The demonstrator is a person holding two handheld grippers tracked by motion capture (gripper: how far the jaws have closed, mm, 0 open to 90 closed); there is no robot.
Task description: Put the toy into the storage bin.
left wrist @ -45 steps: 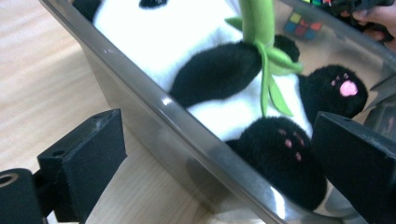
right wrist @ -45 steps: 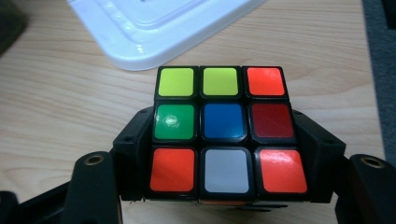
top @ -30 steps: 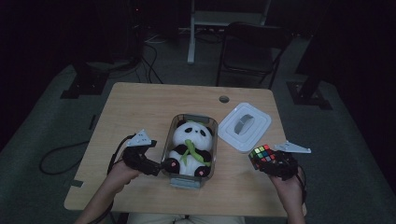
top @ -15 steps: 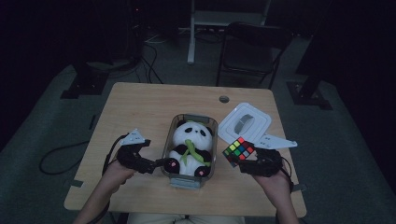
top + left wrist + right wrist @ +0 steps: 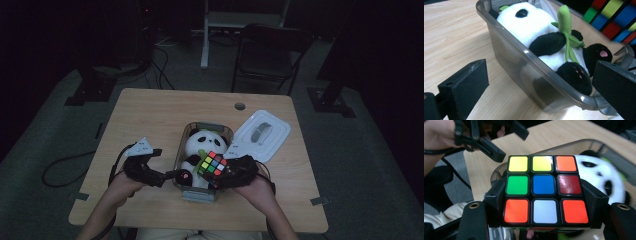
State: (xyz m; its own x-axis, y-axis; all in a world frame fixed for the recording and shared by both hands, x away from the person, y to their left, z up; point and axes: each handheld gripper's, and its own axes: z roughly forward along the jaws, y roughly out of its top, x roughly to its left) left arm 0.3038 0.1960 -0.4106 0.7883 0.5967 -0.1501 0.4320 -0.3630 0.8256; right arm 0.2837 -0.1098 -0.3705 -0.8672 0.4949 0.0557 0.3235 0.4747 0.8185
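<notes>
1. Right gripper clamped on Rubik's cube; cube between both jaws, above plush panda in grey container.
2. Left gripper jaws wide, astride container's near corner; pads not pressing.

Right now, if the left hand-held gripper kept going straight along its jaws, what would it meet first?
Most likely the grey plastic bin: in the left gripper view its near wall lies directly between the open jaws of the left hand-held gripper, with the panda toy inside behind it. How much gap remains is unclear.

Dim lab or studio: lone wooden table, black chair, floor cables, equipment stands.
</notes>
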